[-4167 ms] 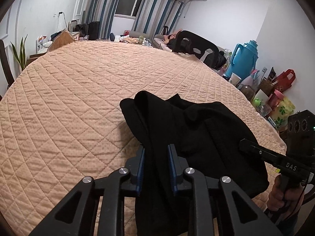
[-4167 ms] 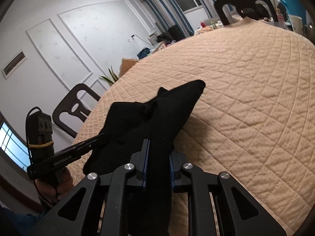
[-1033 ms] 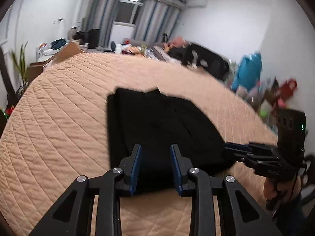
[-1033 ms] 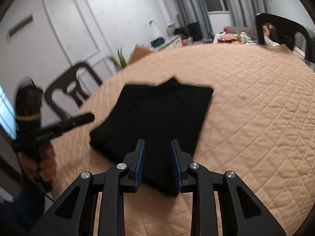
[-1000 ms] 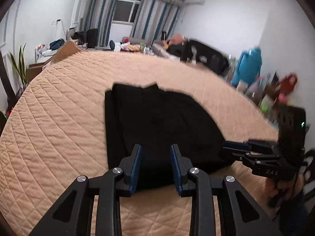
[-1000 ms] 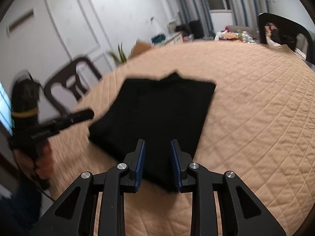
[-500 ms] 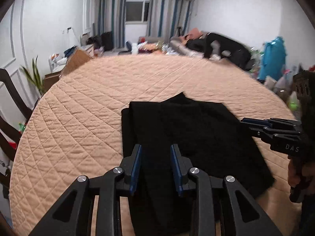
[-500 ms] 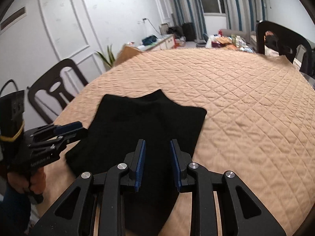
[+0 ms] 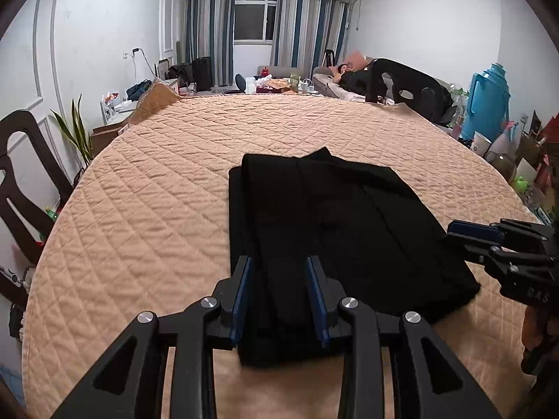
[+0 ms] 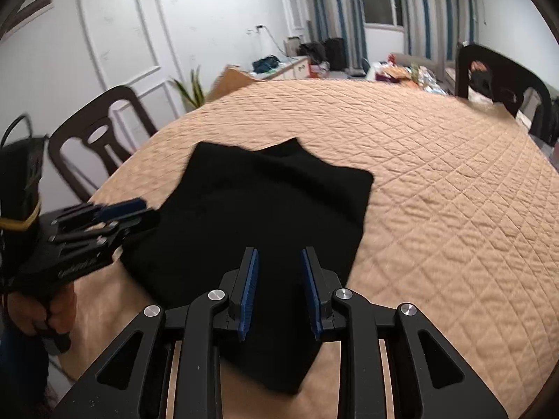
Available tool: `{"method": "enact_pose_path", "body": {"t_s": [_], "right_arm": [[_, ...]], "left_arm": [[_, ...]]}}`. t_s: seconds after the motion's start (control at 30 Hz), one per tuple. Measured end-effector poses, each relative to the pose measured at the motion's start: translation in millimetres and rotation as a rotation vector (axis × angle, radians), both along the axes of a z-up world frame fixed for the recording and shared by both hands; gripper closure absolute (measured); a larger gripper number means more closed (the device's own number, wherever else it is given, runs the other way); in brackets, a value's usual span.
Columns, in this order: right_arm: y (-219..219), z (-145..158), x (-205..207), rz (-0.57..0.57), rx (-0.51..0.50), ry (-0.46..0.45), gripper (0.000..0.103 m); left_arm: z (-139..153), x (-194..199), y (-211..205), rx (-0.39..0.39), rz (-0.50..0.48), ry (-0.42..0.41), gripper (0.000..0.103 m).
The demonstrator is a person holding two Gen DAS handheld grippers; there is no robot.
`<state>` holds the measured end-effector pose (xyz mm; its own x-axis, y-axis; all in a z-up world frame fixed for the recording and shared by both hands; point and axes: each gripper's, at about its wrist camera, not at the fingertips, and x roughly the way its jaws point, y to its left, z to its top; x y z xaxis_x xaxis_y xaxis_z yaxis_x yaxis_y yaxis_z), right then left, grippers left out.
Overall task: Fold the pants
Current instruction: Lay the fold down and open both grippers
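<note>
The black pants (image 9: pixel 335 223) lie folded into a flat rectangle on the peach quilted table cover (image 9: pixel 167 188). My left gripper (image 9: pixel 279 296) is open and empty, over the near left corner of the fold. My right gripper (image 10: pixel 279 289) is open and empty, over the near right part of the pants (image 10: pixel 265 216). The right gripper also shows at the right edge of the left wrist view (image 9: pixel 496 244). The left gripper shows at the left of the right wrist view (image 10: pixel 101 220), beside the fold's left edge.
Dark wooden chairs stand at the left (image 9: pixel 21 188) and at the far right (image 10: pixel 503 80) of the table. A blue thermos (image 9: pixel 489 101) and small items crowd a surface to the right. A potted plant (image 9: pixel 77 129) stands by the left wall.
Both grippers let go of the pants, which now lie flat and folded. Over the last second both open grippers drew back slightly toward the near edge.
</note>
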<state>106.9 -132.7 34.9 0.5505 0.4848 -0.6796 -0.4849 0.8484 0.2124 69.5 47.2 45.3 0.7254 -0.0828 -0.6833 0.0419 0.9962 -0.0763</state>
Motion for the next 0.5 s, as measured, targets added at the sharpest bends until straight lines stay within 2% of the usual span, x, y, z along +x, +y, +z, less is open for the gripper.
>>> {"method": "enact_pose_path", "body": {"t_s": [0.1, 0.2, 0.3, 0.5], "right_arm": [[7, -3, -17, 0.013, -0.018, -0.019, 0.077], [13, -20, -17, 0.012, -0.07, -0.005, 0.077], [7, -25, -15, 0.006, -0.033, -0.005, 0.077], [0, -18, -25, -0.007, -0.027, -0.012, 0.076]], "left_arm": [[-4, -10, -6, 0.008, 0.002, -0.01, 0.068], [-12, -9, -8, 0.019, 0.017, -0.006, 0.068], [-12, -8, -8, 0.014, 0.026, -0.011, 0.068], [-6, -22, -9, 0.02, 0.038, -0.017, 0.068]]}}
